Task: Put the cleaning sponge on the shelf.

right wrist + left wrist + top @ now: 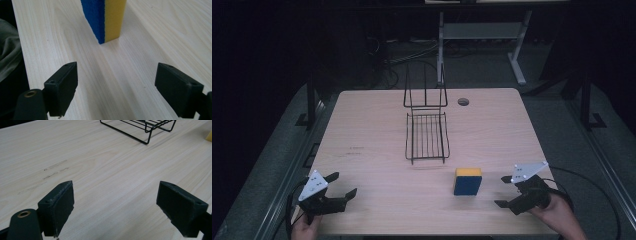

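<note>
Tools left (343,184) and right (503,191) gape wide, empty.

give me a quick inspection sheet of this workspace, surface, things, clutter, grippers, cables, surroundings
Surface: light wood table, faint scuff marks left of centre, round hole near the far edge.
Job's things: black wire rack at centre, nothing in it; blue and yellow sponge standing on edge, nearer the person than the rack.
Clutter: nothing seen.
Grippers: left gripper and right gripper at the near corners, jaws apart, holding nothing.
Cables: one trails from each gripper; a tangle on the floor beyond the table.
Surroundings: dark room, white desk frame behind.
</note>
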Demonstrator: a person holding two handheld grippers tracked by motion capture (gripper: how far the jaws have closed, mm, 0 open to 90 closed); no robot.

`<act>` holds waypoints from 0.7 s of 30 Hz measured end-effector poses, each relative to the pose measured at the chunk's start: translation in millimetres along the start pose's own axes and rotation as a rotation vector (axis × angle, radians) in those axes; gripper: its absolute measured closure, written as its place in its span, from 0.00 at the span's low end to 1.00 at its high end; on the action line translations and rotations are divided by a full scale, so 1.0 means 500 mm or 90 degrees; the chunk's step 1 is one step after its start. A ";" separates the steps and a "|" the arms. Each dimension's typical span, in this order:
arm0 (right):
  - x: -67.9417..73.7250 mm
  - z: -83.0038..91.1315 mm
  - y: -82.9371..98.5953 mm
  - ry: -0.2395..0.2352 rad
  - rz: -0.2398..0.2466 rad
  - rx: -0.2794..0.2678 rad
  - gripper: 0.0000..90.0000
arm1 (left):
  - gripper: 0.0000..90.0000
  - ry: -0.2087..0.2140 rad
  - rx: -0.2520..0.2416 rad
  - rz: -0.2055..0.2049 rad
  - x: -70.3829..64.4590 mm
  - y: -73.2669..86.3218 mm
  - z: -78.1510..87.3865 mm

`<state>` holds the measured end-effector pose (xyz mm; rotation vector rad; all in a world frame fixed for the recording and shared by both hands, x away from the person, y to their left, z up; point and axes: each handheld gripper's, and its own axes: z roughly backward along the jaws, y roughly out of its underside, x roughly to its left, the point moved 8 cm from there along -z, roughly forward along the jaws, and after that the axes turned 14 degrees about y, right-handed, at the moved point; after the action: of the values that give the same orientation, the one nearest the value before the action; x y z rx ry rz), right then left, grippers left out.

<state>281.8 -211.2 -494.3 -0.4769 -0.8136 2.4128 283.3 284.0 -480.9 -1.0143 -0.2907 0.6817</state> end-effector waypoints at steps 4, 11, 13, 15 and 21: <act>0.005 -0.005 -0.010 -0.008 0.007 0.004 0.20 | 0.16 -0.001 -0.002 0.002 0.001 0.000 0.001; 0.010 -0.009 -0.028 -0.021 0.014 0.002 0.18 | 0.16 0.000 0.000 0.000 0.001 0.000 0.001; 0.012 -0.013 -0.036 -0.024 0.022 0.002 0.18 | 0.16 -0.001 -0.003 0.002 0.001 -0.001 0.001; 0.015 -0.016 -0.044 -0.030 0.025 0.005 0.17 | 0.16 -0.001 -0.001 0.001 0.001 0.000 0.002; 0.022 -0.028 -0.067 -0.034 0.041 0.005 0.16 | 0.16 0.000 0.000 0.000 0.001 0.000 0.000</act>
<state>292.4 -176.1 -485.1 -0.4435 -0.8232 2.4962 283.6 284.6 -481.0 -1.0142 -0.2903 0.6815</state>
